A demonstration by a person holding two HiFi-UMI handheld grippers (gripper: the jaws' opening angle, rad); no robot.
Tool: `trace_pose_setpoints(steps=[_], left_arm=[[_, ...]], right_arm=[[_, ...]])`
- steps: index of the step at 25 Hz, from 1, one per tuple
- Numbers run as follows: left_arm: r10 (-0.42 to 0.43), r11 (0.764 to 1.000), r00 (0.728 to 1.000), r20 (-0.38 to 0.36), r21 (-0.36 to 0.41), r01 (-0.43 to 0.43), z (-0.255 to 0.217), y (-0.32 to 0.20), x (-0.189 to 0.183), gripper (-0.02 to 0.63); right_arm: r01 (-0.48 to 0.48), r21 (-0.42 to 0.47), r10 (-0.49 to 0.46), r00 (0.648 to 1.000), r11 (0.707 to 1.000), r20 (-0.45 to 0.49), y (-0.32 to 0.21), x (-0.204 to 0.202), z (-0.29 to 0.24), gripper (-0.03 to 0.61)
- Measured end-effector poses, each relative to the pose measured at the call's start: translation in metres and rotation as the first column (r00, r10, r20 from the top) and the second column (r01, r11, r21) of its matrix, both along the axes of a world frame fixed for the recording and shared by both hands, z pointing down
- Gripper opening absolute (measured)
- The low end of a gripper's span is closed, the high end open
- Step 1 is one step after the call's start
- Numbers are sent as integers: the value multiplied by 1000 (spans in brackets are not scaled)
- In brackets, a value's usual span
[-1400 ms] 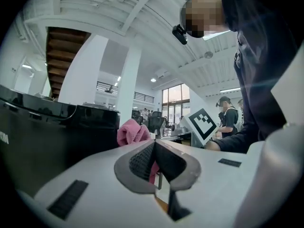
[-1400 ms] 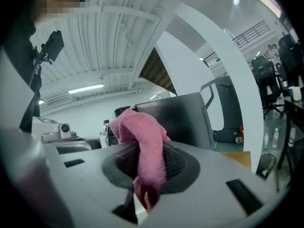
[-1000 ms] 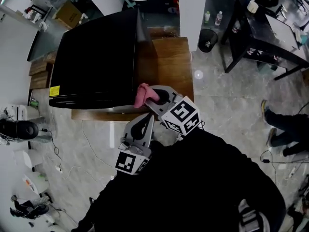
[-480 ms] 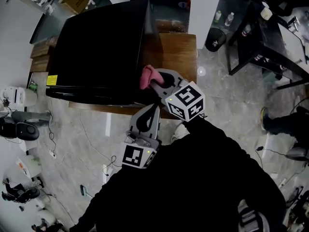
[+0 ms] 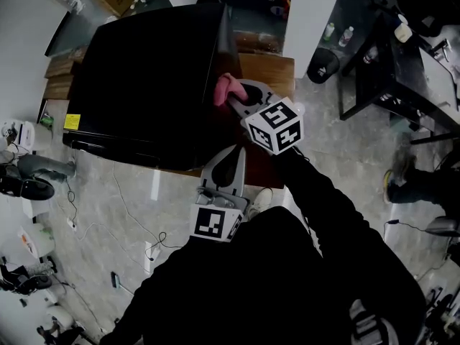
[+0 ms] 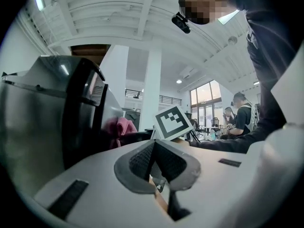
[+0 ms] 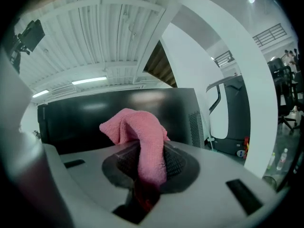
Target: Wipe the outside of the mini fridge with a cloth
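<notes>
The black mini fridge (image 5: 151, 77) stands on a wooden stand (image 5: 266, 70); its dark side wall (image 7: 114, 115) fills the right gripper view. My right gripper (image 5: 233, 95) is shut on a pink cloth (image 5: 223, 88), which bunches out of the jaws (image 7: 137, 137) against the fridge's right side. My left gripper (image 5: 228, 160) hangs lower, near the fridge's front corner, jaws closed with nothing between them (image 6: 154, 160). From the left gripper view the fridge's front edge (image 6: 80, 108) and the pink cloth (image 6: 117, 128) show at left.
A dark table (image 5: 402, 56) and a black bin (image 5: 321, 65) stand to the right. White appliances and cables (image 5: 29, 171) lie on the grey floor at left. People sit in the distance (image 6: 237, 118). A white pillar (image 7: 223, 89) rises beside the fridge.
My right gripper has carried the pink cloth farther back along the fridge's right side. The left gripper has stayed low beside the front corner.
</notes>
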State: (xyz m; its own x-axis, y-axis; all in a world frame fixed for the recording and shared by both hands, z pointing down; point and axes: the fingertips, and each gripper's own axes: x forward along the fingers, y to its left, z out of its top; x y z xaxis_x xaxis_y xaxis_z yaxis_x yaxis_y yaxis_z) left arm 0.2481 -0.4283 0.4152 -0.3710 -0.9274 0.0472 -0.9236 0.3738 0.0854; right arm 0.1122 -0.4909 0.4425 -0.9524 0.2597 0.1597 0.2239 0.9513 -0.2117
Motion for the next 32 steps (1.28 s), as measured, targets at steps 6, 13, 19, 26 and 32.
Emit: trace_pose_setpoints(steps=[6,13,19,26,32], left_arm=[[-21,1000,1000,-9,2,21,5,-24,-16,6],[-37,999,999,3,-18,37,7,-40,-28,6],[-43,999,999,5,-20,43,4,-46,-28,6],[40,999,999,33,17,-41,0,-48,-13,6],[184,982,983,-6,-44,-184,29,-32,15,6]], right_arm=[[-35,-3,35,999,999,-12,-41,-36,2,81],[-85,21,86,996,996,-28,-88,-76,4,80],[-107,5,107,993,994,-45,-108,-91,8,80],[-148,-36,149,988,988,34,-121,-32,-10,80],[-149,-84,153,987,985,42,-97,45,10,81]])
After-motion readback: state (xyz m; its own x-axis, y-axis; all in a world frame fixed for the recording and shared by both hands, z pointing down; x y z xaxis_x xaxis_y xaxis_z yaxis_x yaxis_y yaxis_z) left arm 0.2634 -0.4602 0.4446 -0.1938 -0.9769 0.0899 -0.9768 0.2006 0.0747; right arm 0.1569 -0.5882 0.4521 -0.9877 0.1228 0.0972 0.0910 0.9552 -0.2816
